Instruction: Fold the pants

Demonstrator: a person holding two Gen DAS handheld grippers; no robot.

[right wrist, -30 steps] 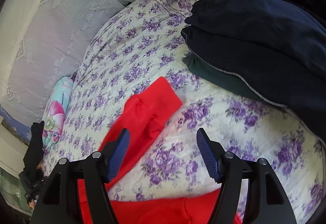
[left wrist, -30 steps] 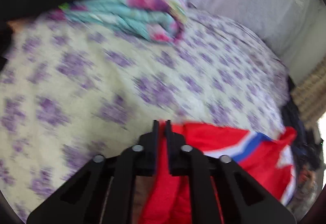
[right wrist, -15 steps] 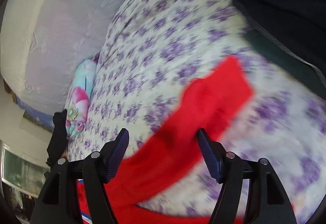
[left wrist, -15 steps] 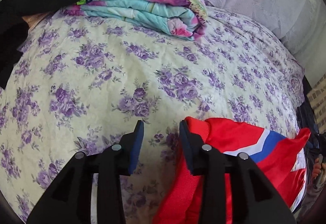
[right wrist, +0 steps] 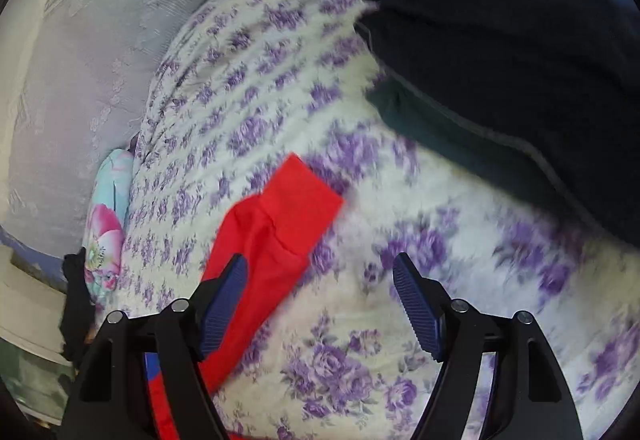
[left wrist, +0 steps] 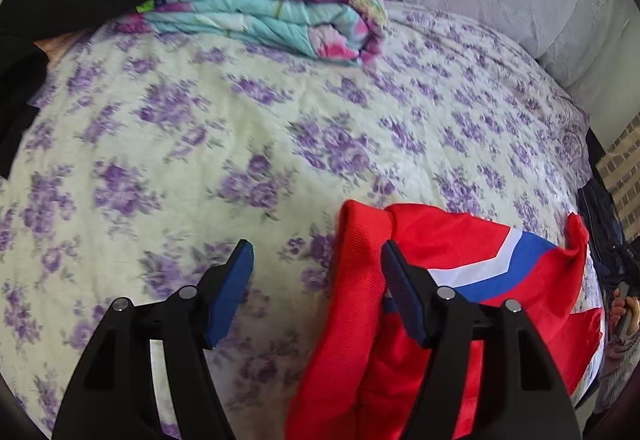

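A: Is the left claw (left wrist: 316, 272) holding anything?
B: No, it is opening. The red pants with a blue and white stripe (left wrist: 460, 240) lie loose on the purple-flowered bed (left wrist: 200, 120), under its right finger.
A: And the right claw (right wrist: 320, 280)?
B: Opening, not gripping. A red leg cuff lies at eleven o'clock.

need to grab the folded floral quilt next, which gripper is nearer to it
Left. The left gripper faces the folded quilt across bare bedspread; from the right gripper it sits far off at the bed's edge.
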